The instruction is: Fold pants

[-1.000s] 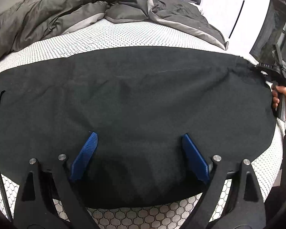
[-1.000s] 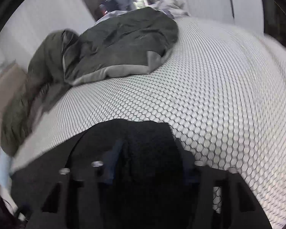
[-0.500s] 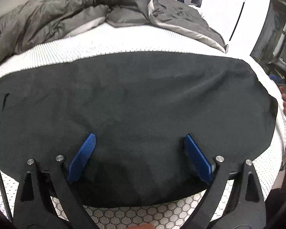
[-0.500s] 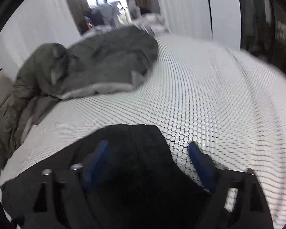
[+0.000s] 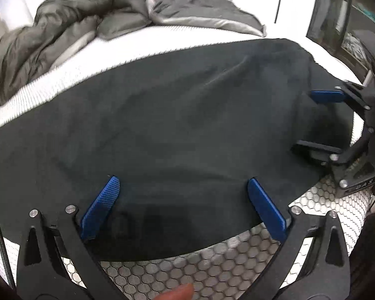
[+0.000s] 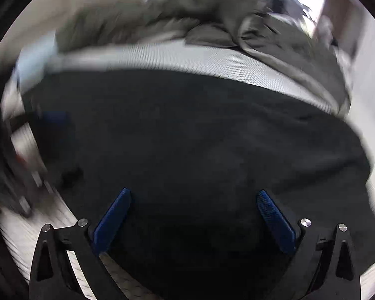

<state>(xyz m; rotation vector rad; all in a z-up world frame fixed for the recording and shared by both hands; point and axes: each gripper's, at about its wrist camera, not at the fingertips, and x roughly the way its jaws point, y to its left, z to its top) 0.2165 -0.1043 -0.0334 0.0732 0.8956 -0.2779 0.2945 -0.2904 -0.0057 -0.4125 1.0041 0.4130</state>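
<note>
Black pants point(image 5: 177, 130): lying folded on my bed; further folds remain. Left gripper point(image 5: 185, 210) and right gripper point(image 6: 192, 217) opening wide, empty.

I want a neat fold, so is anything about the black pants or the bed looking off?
The black pants lie mostly flat on the honeycomb-patterned mattress, but ridged creases run near their far right part. A grey duvet is bunched at the far side. Nothing looks damaged or spilled.

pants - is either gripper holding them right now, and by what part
Nothing is held. The left gripper and right gripper both stand open above the black pants, jaws still opening, pads clear of the cloth.
</note>
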